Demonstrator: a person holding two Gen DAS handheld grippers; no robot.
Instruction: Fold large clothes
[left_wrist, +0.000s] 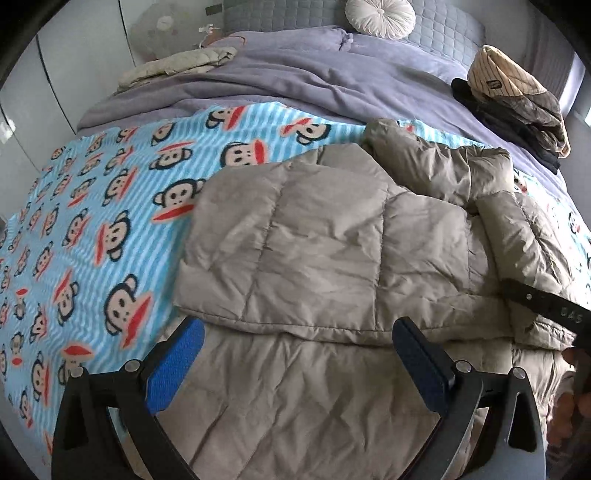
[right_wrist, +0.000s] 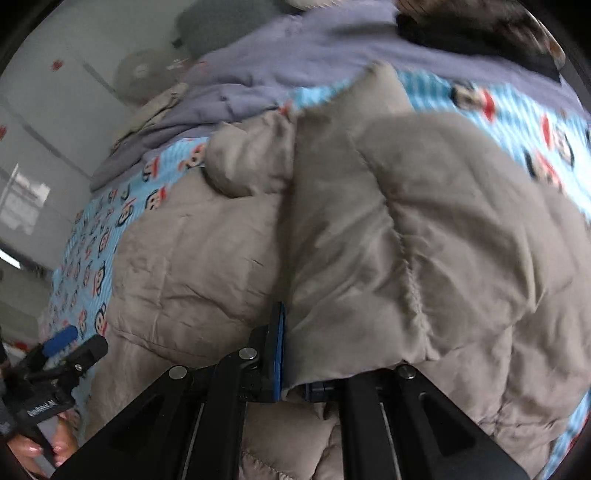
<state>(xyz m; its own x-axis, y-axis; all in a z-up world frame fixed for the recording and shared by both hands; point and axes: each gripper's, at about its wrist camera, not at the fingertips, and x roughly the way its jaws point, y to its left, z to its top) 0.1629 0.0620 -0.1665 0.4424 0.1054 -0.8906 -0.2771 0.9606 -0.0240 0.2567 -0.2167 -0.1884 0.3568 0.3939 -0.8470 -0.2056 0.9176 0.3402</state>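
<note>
A beige quilted puffer jacket lies on the bed, with one panel folded over its middle. My left gripper hovers open above the jacket's near part, its blue pads wide apart and nothing between them. At the right edge of the left wrist view, my right gripper reaches onto the jacket's right side. In the right wrist view, the right gripper is shut on a thick fold of the jacket, which bulges up in front of the camera and hides the right finger. The left gripper shows at lower left, held by a hand.
The jacket rests on a blue monkey-print blanket over a purple duvet. A pile of clothes sits at the back right, a folded beige garment at the back left, and a round white cushion by the headboard. White wardrobe doors stand left.
</note>
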